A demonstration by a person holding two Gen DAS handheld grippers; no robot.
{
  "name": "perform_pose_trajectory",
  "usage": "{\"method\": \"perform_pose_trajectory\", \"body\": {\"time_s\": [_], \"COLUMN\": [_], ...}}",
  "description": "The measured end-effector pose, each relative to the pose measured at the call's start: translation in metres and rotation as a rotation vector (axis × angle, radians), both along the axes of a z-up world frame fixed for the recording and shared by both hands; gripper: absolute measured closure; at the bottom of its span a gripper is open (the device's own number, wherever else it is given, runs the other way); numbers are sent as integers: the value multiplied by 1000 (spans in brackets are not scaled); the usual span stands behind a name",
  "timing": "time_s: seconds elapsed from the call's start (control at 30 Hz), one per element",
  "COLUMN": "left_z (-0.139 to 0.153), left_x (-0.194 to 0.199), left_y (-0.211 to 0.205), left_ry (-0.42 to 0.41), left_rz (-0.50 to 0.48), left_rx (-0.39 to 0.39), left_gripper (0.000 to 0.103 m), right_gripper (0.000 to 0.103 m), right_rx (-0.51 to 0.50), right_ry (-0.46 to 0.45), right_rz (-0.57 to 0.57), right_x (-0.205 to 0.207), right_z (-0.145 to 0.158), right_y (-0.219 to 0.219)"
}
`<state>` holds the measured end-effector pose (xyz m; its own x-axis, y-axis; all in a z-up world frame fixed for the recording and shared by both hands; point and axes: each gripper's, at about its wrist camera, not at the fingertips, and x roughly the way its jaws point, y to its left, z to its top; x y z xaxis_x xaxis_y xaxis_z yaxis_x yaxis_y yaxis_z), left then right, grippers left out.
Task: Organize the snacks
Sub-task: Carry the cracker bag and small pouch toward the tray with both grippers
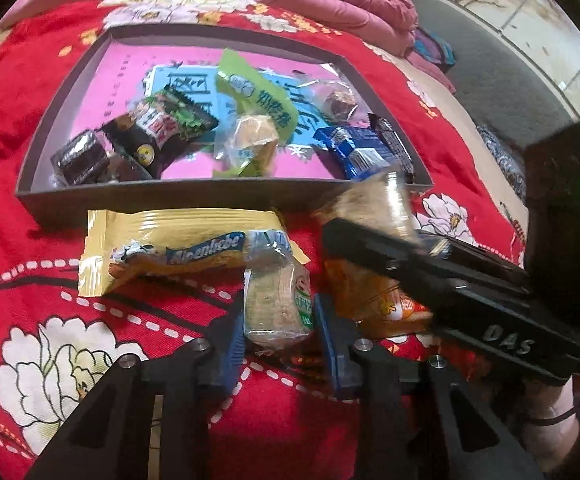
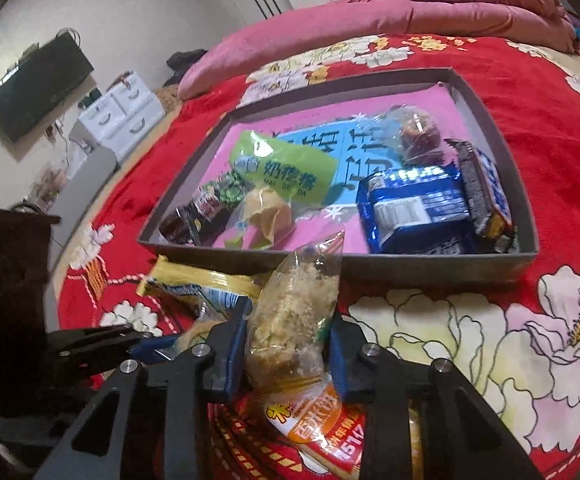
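Crinkly plastic snacks lie on the bed before the box (image 1: 226,194). Left tongs (image 1: 278,312) pinch a cracker pack (image 1: 280,300); right tongs (image 2: 288,346) pinch a crumbly bag (image 2: 293,316). Light, fragile; hold mid-body gently.

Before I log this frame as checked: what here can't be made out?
- Left wrist view: the snack in the right gripper is motion-blurred.
- Left wrist view: the orange packet is part hidden by that gripper.
- Right wrist view: the orange packet is cut off by the fingers.
- Both views: print on the blue packet is too small.
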<state>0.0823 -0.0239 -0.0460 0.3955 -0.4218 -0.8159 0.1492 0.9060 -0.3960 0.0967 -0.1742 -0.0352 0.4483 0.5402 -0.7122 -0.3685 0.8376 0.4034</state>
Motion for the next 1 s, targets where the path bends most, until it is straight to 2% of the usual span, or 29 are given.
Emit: {"method": "perform_pose_trajectory", "body": {"time_s": [0.2,0.43,0.87,1.0], "left_z": [0,6,35,41], "left_x": [1,-2,-12,-13], "left_y": [1,0,14,18], "left_ry": [2,-20,-145,-181], "left_rz": [3,-6,15,29], "left_rx": [-4,-9,-42,-28], "left_gripper": [72,75,77,77], "right_gripper": [68,68,69,69], "right_rx": [7,-17,8,11], "right_ry": [-10,-40,-82,-83], "right_rz": [-30,-5,-25,-32], "right_x": [0,-4,-8,-6], "right_z": [4,10,21,22], "right_y": [-10,-3,-8,-9]}}
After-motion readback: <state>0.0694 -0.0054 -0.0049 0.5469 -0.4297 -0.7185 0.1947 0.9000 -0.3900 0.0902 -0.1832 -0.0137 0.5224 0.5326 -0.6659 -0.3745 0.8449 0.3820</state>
